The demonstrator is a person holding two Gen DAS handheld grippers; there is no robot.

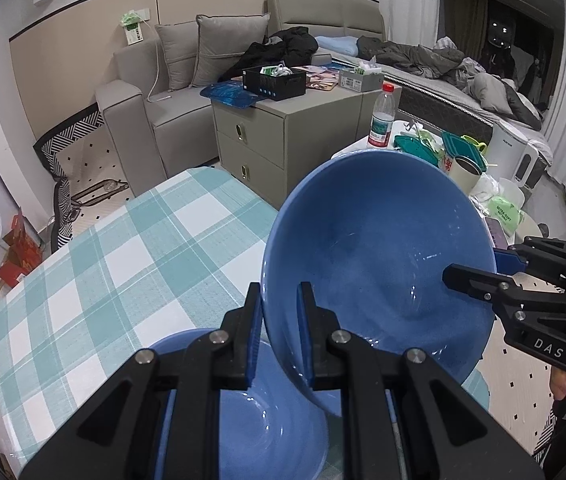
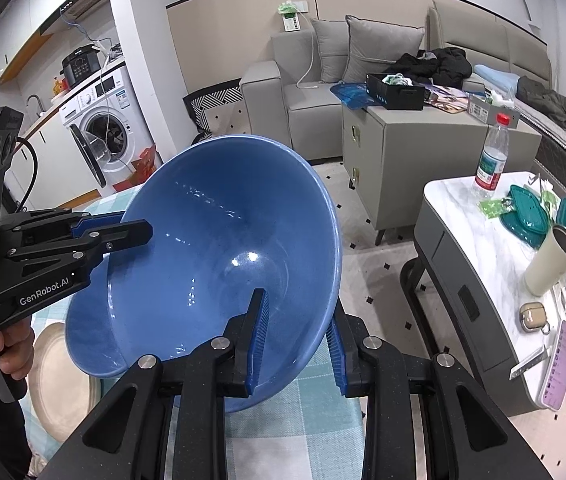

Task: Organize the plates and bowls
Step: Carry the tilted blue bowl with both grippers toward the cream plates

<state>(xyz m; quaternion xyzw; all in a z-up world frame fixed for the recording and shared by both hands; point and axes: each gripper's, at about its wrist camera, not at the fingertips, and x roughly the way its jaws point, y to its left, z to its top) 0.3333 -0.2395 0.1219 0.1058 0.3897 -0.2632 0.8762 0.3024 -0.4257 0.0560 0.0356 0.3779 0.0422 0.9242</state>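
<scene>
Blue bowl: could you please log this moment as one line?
blue bowl: lifted, tilted | left tongs: clamped on rim | right tongs: clamped on opposite rim | second bowl: on table below

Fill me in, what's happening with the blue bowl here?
A person holds a handheld gripper in each hand, and both are clamped on the rim of one large blue bowl. The left gripper pinches one side and the right gripper the opposite side, so the bowl hangs tilted above the checked tablecloth. A second blue bowl sits on the table below it, and a cream plate lies nearby.
</scene>
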